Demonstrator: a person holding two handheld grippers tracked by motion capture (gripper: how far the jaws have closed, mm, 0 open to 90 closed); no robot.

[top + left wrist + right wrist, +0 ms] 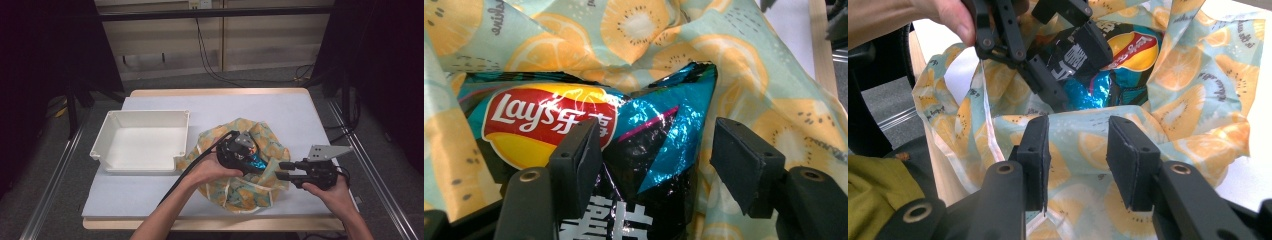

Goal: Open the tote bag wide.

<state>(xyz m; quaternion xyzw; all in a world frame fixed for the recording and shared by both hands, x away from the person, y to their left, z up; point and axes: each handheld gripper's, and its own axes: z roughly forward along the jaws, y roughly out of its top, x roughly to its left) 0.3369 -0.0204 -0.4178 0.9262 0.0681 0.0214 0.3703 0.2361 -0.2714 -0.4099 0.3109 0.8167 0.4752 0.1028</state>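
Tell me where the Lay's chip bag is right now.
The chip bag sits inside the fruit-print cloth bag at the table's middle right, right of the white tray. The left gripper has its fingers open around it.

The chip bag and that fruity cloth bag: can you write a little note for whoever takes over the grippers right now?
Left gripper: jaws open around the shiny blue and black Lay's chip bag, pads not pressing it.
Right gripper: jaws either side of the near rim of the orange-slice-print cloth bag; whether they pinch it is unclear.
Things: the chip bag sits inside the cloth bag on the table. The white rectangular plastic bin stands beside it.
Done: chips are in the bag.
Left: probably pull the left gripper out.
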